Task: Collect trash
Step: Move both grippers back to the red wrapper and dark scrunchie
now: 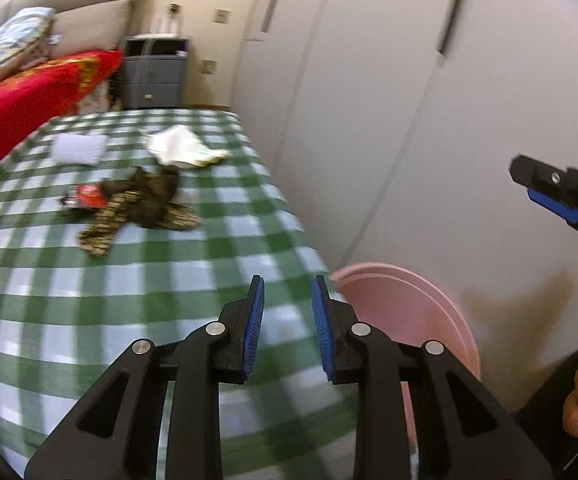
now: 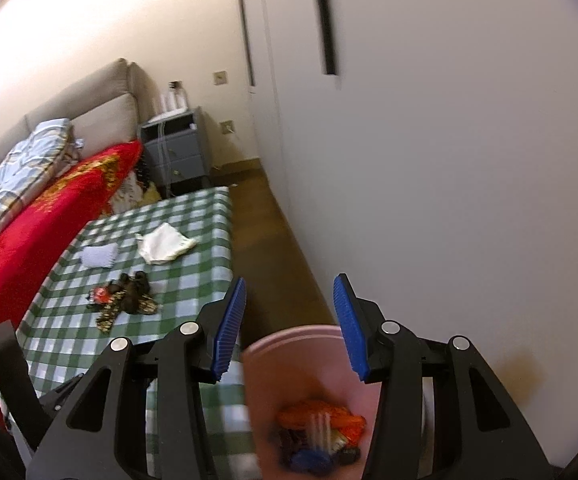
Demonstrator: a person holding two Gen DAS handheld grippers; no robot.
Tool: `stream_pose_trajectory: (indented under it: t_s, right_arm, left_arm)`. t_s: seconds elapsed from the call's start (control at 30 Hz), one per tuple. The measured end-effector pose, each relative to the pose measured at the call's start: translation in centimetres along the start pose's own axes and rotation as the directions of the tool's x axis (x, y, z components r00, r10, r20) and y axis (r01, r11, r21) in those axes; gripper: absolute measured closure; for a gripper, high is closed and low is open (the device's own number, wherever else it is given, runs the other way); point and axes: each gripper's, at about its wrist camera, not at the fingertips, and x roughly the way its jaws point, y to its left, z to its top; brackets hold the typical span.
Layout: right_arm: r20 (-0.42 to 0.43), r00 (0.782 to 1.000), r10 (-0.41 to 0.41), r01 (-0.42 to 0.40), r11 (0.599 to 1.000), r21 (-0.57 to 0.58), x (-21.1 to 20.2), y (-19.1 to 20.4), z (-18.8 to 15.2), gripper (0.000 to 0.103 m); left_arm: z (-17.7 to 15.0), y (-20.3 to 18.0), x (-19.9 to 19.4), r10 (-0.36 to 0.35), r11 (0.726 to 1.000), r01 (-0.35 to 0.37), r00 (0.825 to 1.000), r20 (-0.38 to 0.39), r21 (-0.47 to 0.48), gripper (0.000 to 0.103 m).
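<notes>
A: Please tell me what is in front of the left gripper [image 1: 287, 300], from left to right.

B: Far ahead and to its left a dark patterned cloth with a red wrapper [image 1: 89, 197] lies on the green checked cloth [image 1: 89, 304]. Beyond that are a pale folded tissue [image 1: 77, 148] and a crumpled white paper [image 1: 185, 148]. The claw itself is spread a little and nothing is between its blue pads. Just to its right stands the pink bucket [image 1: 409, 300], beside the edge of the table.

A: And the right gripper [image 2: 291, 304]?

B: The same trash is ahead and to its left, well apart from it. Its fingers stand open, wider than those of the other claw, and they hold nothing. The bucket is directly below them, and inside it I see an orange wrapper [image 2: 321, 420] and some dark and blue pieces, which are blurred. To the right is only the white wardrobe door [image 2: 469, 160].
</notes>
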Motion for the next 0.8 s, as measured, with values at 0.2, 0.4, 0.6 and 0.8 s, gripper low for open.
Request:
stream_pose_trajectory:
  t_s: [0.2, 0.4, 0.6, 0.8]
  right_arm:
    - [0.011, 0.997, 0.073, -0.072, 0.996, -0.054, 1.8, 3.5, -0.1, 0.056]
    - [-0.006, 0.989, 0.147, -0.147, 0.988, -0.057, 4.4, 6.2, -0.2, 0.057]
    - [-0.021, 0.975, 0.222, -0.223, 0.971, -0.087, 6.9, 9.7, -0.8, 0.057]
    - [-0.055, 0.963, 0.264, -0.267, 0.961, -0.068, 9.5, 11.5, -1.5, 0.058]
  left_arm:
    - [1.4, 4.2, -0.5, 0.090, 0.993, -0.086, 0.995, 0.047, -0.079, 0.078]
    - [2.5, 8.1, -0.6, 0.176, 0.973, -0.163, 0.982, 0.070, -0.163, 0.078]
    - [3.2, 11.1, 0.2, 0.243, 0.951, -0.224, 0.968, 0.065, -0.211, 0.078]
    - [3.3, 13.9, 0.6, 0.285, 0.929, -0.264, 0.957, 0.048, -0.259, 0.078]
